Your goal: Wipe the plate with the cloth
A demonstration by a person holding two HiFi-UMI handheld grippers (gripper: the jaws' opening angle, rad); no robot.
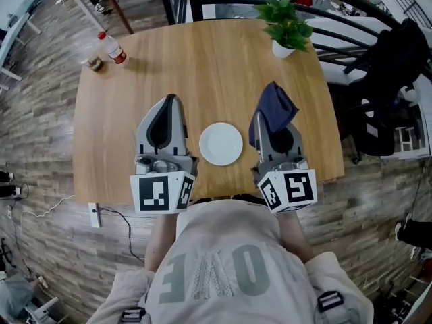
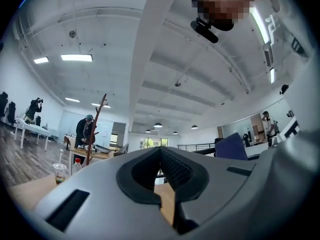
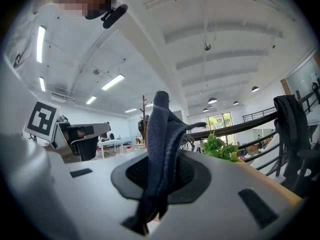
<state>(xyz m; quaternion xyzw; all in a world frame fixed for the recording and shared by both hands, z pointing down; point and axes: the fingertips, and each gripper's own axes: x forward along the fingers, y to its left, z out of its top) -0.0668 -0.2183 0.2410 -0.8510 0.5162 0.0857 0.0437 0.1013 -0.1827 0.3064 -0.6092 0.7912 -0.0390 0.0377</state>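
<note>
The white plate [image 1: 221, 143] lies bare on the table [image 1: 202, 59], close to the middle of its near edge, between the two grippers and touched by neither. The right gripper [image 3: 159, 181] has its jaws clamped on a dark blue cloth [image 3: 162, 134], which sticks up above them. The left gripper [image 2: 162, 176] is closed with nothing in it. Wiping looks not yet under way: the cloth is held clear of the plate. The next move calls for lowering the cloth onto the plate's face, perhaps with the left gripper steadying the rim.
</note>
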